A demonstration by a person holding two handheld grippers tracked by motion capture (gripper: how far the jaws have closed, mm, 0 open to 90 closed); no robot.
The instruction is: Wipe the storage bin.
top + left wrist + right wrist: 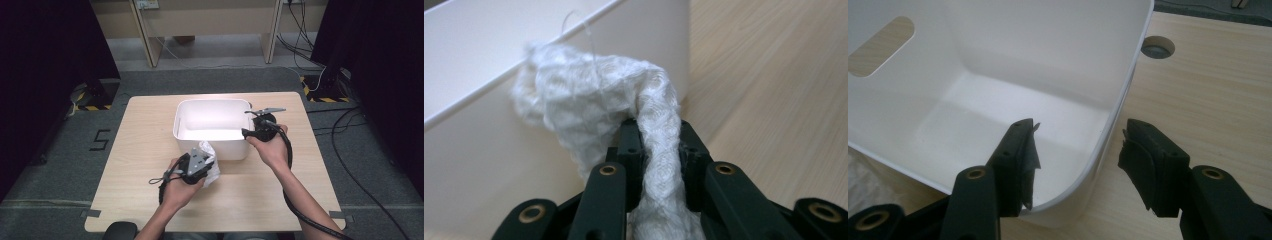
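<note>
Nearest the camera, at the near left of the wooden table (135,190), the person's left hand (177,192) holds the left gripper (658,137), its black jaws clamped tight on a white cloth (594,105). This cloth is soft, crumpled and woven with a faint diamond texture; one thick fold runs down between the jaws while the rest bunches loosely above and to the left, and a fine loose thread curls up from the top. It hangs just outside the near wall of the white plastic bin (192,137), close to the rim, and is not yet inside. From here, the loose bulk could catch on that rim, or drape over the wall and fall back on the table, if it is let go before it clears the edge. Further right, the right gripper (1075,150) stands at the bin's near right corner with its jaws open, one pad inside the wall and one outside, neither pressing. With that corner unheld, a snagged cloth could drag or tip the light bin.
</note>
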